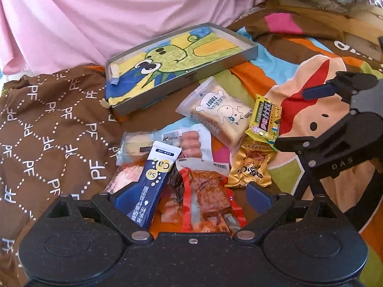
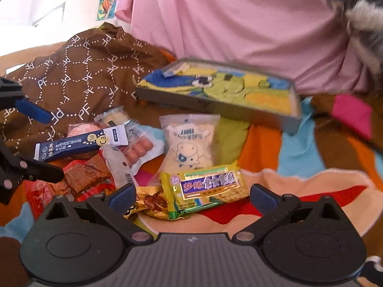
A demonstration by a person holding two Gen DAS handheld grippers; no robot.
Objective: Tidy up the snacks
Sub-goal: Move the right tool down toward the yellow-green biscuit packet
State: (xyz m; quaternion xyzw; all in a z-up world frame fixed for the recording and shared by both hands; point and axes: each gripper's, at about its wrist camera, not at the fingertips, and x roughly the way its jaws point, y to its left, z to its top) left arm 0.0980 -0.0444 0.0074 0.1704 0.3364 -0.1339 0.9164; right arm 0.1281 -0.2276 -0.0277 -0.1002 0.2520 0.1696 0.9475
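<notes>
**Below the painted tray, a heap of snacks on the bedspread**

Below the shallow grey tray, whose floor bears a painted green cartoon creature on yellow and blue, the snacks lie loose on a many-coloured bedspread. The tray holds none of them; only two small scraps sit at one end of it.

Nearest the tray lies the clear toast packet printed with a cartoon cow. Just beside that, on the side away from the brown patterned cloth, a yellow-green cracker pack rests partly over a gold foil pouch. On the cloth side of the toast, farther from the tray, a vacuum pack of small sausages lies next to a pale round pastry in clear wrap. A dark blue sachet marked Ca and Se slants across a pinkish packet, and a red pack of brown dried meat lies farthest from the tray.

The left gripper hangs over the blue sachet and the red pack, its jaws spread wide and holding nothing; one blue pad is against the sachet's edge. The right gripper hangs over the cracker pack and the gold pouch, likewise spread wide and empty. A pink sheet rises behind the tray.
</notes>
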